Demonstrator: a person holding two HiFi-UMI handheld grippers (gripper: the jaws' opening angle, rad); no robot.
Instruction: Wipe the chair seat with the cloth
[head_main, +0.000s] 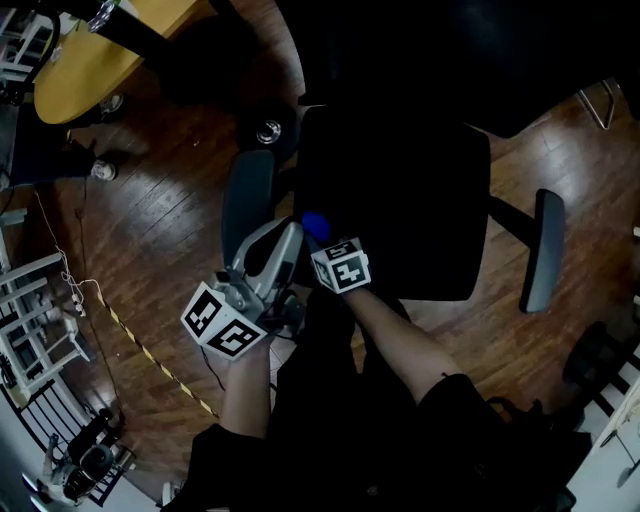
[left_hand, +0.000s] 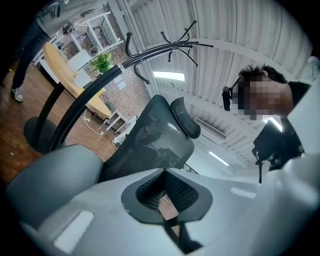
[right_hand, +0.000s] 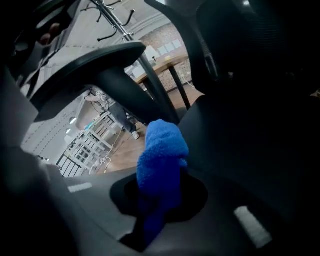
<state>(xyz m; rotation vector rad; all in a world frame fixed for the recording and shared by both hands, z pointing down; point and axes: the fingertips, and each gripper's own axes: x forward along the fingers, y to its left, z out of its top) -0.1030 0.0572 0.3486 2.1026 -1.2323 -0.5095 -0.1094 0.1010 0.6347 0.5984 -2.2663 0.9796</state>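
Note:
The black office chair seat (head_main: 400, 190) fills the middle of the head view, very dark. My right gripper (head_main: 319, 237) is shut on a fluffy blue cloth (head_main: 315, 223), which sits at the seat's front left edge. In the right gripper view the cloth (right_hand: 162, 155) bulges up out of the shut right gripper (right_hand: 160, 200), with the dark seat (right_hand: 240, 140) just beyond it. My left gripper (head_main: 289, 234) is shut and holds nothing. It hovers beside the chair's grey left armrest (head_main: 248, 200). The left gripper (left_hand: 165, 172) points up at the mesh backrest (left_hand: 150, 140).
The chair's right armrest (head_main: 547, 250) stands out at the right. A yellow round table (head_main: 80, 65) is at the far left, a white rack (head_main: 35, 320) at the left edge, striped tape (head_main: 150, 355) on the wooden floor. A coat stand (left_hand: 170, 47) rises behind the chair.

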